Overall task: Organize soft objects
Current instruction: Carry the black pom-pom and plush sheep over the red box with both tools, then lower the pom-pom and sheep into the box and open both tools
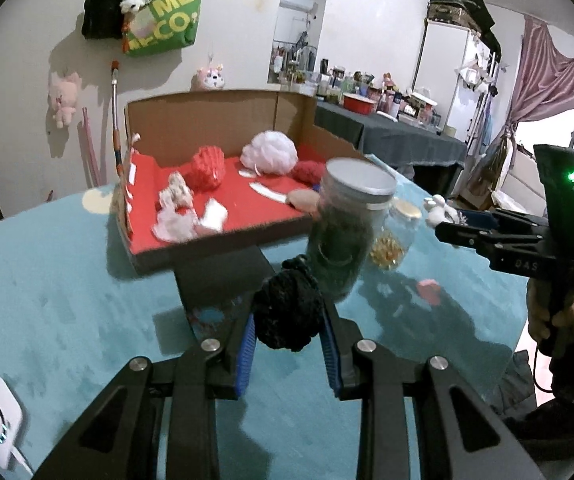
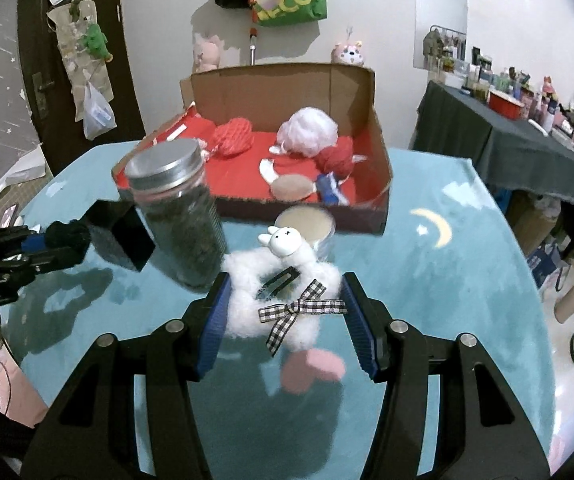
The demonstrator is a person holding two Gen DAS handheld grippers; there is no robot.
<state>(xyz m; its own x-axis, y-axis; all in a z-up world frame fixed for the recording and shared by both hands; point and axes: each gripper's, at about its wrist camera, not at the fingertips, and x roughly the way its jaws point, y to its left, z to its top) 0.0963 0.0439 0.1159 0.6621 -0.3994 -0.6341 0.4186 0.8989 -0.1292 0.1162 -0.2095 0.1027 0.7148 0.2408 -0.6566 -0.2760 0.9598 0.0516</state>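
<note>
Round table [image 2: 467,264] under a teal moon-and-star cover, cardboard box [image 2: 381,184] at its far side, tall dark-filled jar [image 2: 185,224] before the box, small glass jar [image 1: 397,236] beside it, pink soft piece [image 2: 313,366] nearer, white device [image 1: 1,426] at the near left edge.

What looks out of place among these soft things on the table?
Two hard glass jars stand before the cardboard box: a tall metal-lidded jar and a short jar. A pink soft piece lies loose on the table.

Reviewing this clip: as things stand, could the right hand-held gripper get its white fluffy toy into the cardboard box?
Probably yes. The right hand-held gripper is shut on the white fluffy toy, and the cardboard box lies open-topped just beyond. Only the short jar sits ahead, and the tall jar stands off to the left.
</note>
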